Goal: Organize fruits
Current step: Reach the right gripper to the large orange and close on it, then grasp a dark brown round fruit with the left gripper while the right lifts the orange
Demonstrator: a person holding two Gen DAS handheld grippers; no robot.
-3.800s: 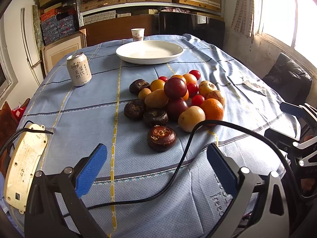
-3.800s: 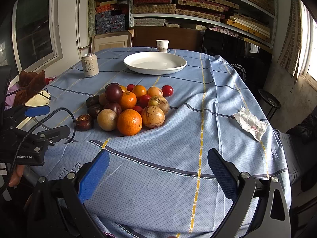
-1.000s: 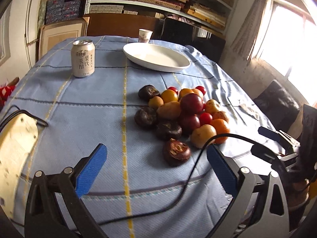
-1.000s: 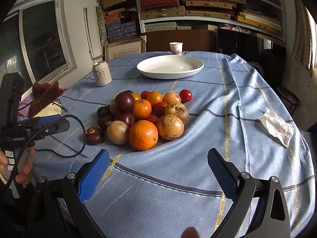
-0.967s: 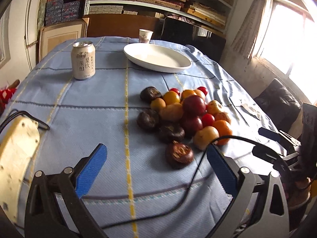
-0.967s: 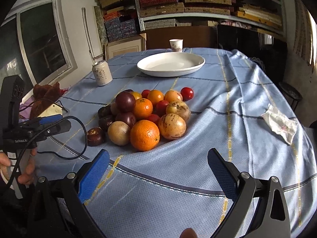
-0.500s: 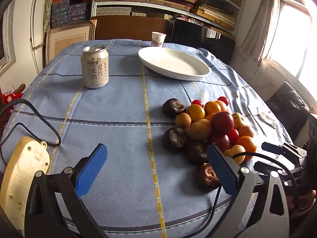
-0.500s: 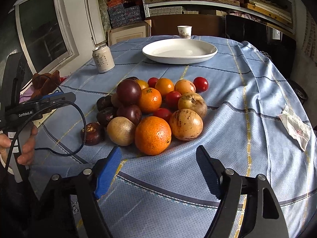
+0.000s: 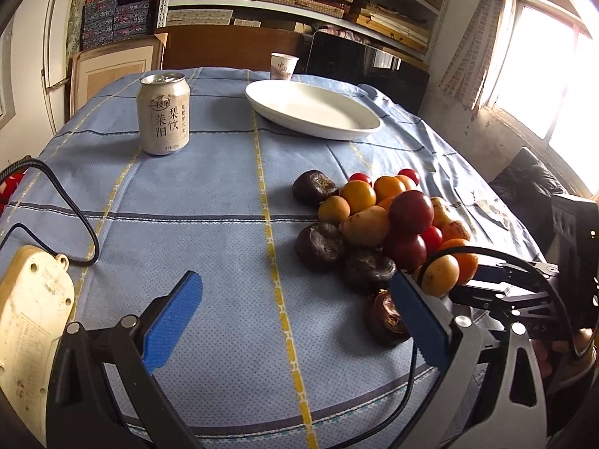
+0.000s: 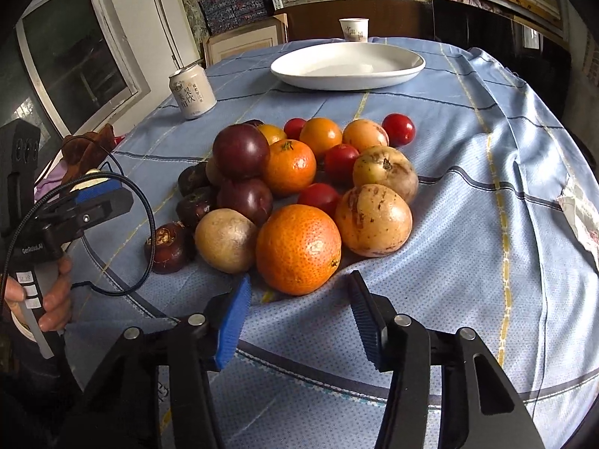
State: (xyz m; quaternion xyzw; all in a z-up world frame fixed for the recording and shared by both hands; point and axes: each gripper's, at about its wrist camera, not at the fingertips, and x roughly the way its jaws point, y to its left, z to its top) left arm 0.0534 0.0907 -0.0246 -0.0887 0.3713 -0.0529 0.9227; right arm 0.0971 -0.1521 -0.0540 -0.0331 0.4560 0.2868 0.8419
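A pile of fruit lies on the blue tablecloth: oranges, red tomatoes, dark plums, brown mangosteens and speckled yellow fruits. The big orange at the pile's near edge sits just beyond my right gripper. Its jaws are closing, and no pad touches the orange. In the left wrist view the pile is to the right. My left gripper stands wide open over bare cloth. Its right finger partly hides a dark mangosteen. A white plate stands empty at the far end.
A drink can stands at the far left, a paper cup behind the plate. A beige power strip with a black cable lies at the near left. Crumpled paper lies at the right table edge.
The right gripper's jaws have narrowed from wide open, and it has come closer and lower to the big orange. The left gripper has shifted so the pile now lies to its right.
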